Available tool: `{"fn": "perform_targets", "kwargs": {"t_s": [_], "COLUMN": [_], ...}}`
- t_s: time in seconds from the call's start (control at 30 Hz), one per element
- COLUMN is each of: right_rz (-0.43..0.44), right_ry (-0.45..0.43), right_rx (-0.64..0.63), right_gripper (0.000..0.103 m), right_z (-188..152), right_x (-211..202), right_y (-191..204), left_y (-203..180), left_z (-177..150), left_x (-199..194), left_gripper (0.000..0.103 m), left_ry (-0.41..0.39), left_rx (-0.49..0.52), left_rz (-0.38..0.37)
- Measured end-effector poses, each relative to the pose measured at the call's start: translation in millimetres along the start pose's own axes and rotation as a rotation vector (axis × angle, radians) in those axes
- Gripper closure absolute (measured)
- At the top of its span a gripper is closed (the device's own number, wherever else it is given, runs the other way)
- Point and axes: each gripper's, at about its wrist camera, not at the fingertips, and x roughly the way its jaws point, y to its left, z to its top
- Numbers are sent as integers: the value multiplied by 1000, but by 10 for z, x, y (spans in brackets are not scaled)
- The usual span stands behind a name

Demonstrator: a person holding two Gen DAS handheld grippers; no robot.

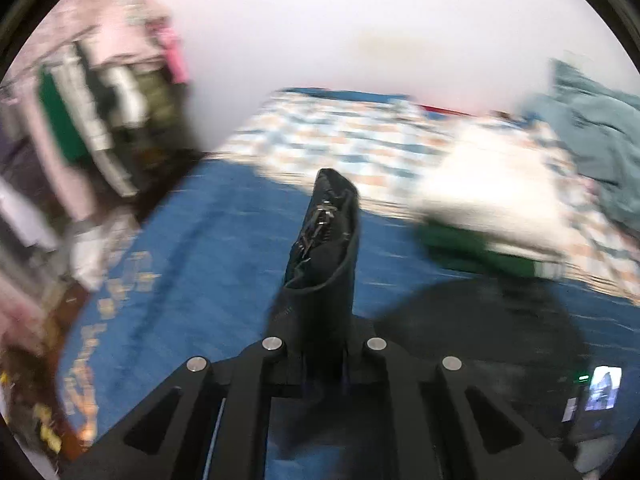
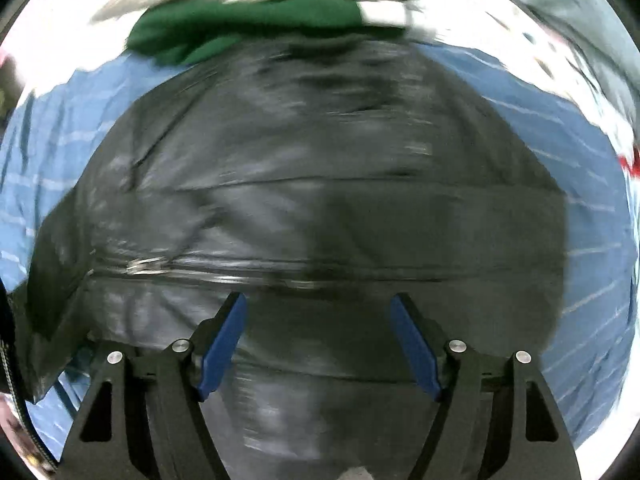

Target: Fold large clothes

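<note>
A large black jacket (image 2: 320, 200) with a zipper lies spread on the blue bed sheet (image 2: 560, 152). My right gripper (image 2: 319, 304) is open, its blue pads (image 2: 224, 344) just above the jacket's near part, holding nothing. In the left wrist view my left gripper (image 1: 320, 280) is shut on a fold of the black jacket (image 1: 324, 240); a zipper shows on that fold, which stands up between the hidden fingers. More of the jacket (image 1: 480, 320) lies dark at the lower right. Both views are motion-blurred.
A green and white folded garment (image 2: 248, 28) lies beyond the jacket, also in the left wrist view (image 1: 480, 236). A checkered quilt (image 1: 340, 136) and a teal-grey blanket (image 1: 600, 128) lie on the bed. A clothes rack (image 1: 100, 120) stands at left. A phone screen (image 1: 604, 388) glows at lower right.
</note>
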Motion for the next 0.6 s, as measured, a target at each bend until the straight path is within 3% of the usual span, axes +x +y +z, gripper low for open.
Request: {"fn": "perform_targets", "kwargs": {"t_s": [0.13, 0.2, 0.3, 0.4, 0.5, 0.57, 0.6], "right_rz": [-10, -34, -76, -120, -124, -100, -60], "right_ry": [-6, -5, 3, 30, 66, 75, 73], "right_rx": [105, 156, 243, 332, 414, 454, 478], "right_gripper": [27, 27, 27, 27, 27, 27, 27], "right_z": [34, 2, -60, -217, -409, -526, -581], "right_x": [-50, -43, 41, 179, 292, 312, 328], "right_y": [-918, -1364, -2098, -2809, -3293, -3495, -3618], "left_y": [-1174, -1838, -2678, -3259, -3516, -3565, -3568], "left_z": [-53, -188, -484, -895, -1228, -1377, -1403], "left_x": [24, 123, 271, 516, 777, 855, 868], "left_gripper": [95, 95, 95, 95, 93, 87, 76], "left_ry": [72, 151, 228, 310, 404, 426, 431], "left_rx": [66, 111, 204, 296, 350, 362, 356], "left_rz": [-188, -300, -386, -374, -331, -300, -303]}}
